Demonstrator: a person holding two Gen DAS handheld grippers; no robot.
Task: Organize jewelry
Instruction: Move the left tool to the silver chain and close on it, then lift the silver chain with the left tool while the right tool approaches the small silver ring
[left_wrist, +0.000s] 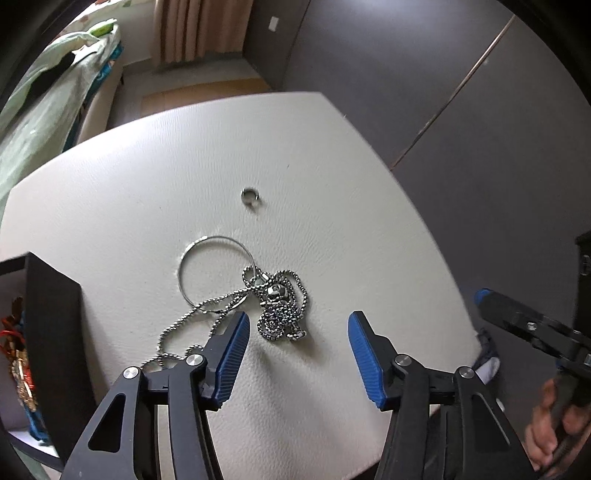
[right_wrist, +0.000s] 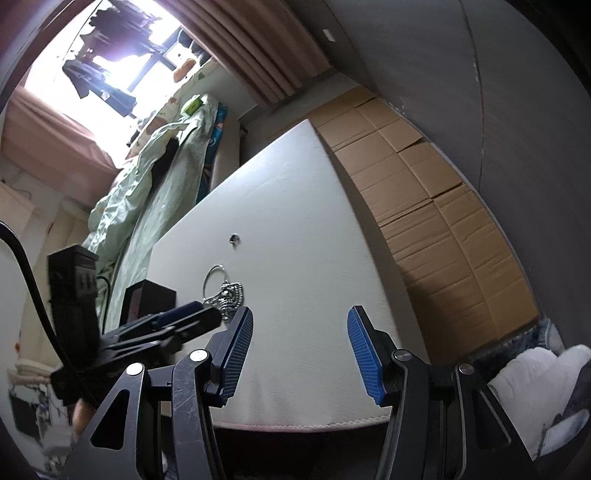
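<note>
A tangled silver ball-chain necklace with a skull pendant (left_wrist: 279, 306) lies on the white padded table (left_wrist: 332, 184), over a thin silver bangle (left_wrist: 207, 269). A small silver ring (left_wrist: 249, 195) lies farther back. My left gripper (left_wrist: 299, 326) is open and empty, its fingers just in front of the necklace pile. My right gripper (right_wrist: 300, 325) is open and empty above the table's near edge; the necklace (right_wrist: 227, 295), bangle (right_wrist: 214, 277) and ring (right_wrist: 234, 239) lie ahead to its left.
A black open jewelry box (left_wrist: 48, 314) with red and gold pieces inside stands at the table's left; it also shows in the right wrist view (right_wrist: 147, 299). Flattened cardboard (right_wrist: 436, 206) lies right of the table. A bed with green bedding (right_wrist: 147, 177) is at the left.
</note>
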